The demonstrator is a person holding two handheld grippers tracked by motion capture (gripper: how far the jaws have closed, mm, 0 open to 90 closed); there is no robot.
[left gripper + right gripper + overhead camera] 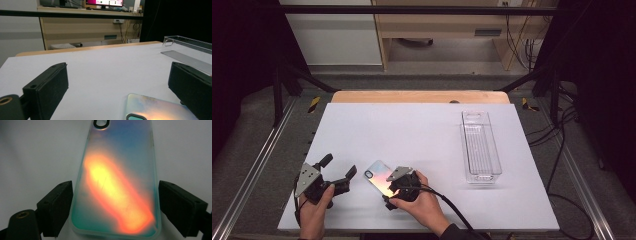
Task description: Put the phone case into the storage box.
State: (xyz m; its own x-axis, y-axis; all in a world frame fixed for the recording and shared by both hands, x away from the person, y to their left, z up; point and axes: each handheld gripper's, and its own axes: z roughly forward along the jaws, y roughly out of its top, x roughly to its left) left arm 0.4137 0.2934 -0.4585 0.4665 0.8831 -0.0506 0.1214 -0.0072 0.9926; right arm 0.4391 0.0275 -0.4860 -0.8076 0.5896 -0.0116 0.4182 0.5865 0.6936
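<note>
The right gripper point(388, 186) stands over the near end of the iridescent, glossy phone case point(379, 177), jaws spread, one on each long edge, apparently not yet pressing. The case lies flat, back up, on the white tabletop point(422, 140), at 6 o'clock of its middle. The left gripper point(339, 172) waits released at 9 o'clock of the case, jaws wide.

Handling, as a judgement: the case is light, thin and somewhat flexible; its polished back is slippery. Grip across the two long edges point(155, 165), near the lower half, with moderate force; excess squeeze bows the shell. The clear plastic rectangular bin point(481, 145) lies at 2 o'clock, well apart.
</note>
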